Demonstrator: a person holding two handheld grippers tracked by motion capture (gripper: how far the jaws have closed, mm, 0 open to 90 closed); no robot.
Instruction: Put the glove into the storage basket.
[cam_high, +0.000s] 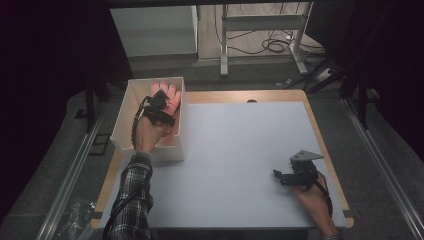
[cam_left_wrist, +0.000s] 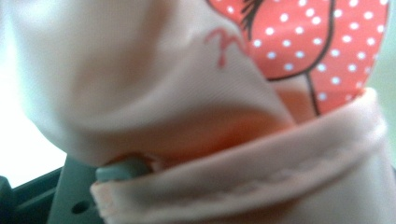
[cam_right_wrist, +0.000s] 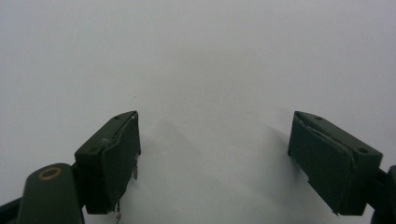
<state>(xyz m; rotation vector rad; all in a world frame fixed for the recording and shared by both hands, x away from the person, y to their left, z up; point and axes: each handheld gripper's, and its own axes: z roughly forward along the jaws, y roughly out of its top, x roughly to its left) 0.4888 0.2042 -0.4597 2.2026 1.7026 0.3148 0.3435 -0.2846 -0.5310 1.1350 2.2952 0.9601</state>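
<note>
Holding the pink glove (cam_high: 172, 97) by its hemmed cuff, our left hand-held gripper (cam_high: 159, 107) is down inside the white box (cam_high: 150, 150) at the left edge of the surface (cam_high: 240, 150). We judge the thin fabric may slip out or catch on the box wall. Our right hand-held gripper (cam_right_wrist: 215, 154) rests open and empty.

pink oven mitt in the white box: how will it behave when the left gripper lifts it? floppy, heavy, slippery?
Probably floppy: in the left gripper view the pink mitt folds and creases softly around the jaw. Likely light for its size, being thin hemmed fabric. The woven cloth looks matte, so slip seems unlikely, though it may drape and drag on the white box wall when the left gripper rises.
</note>
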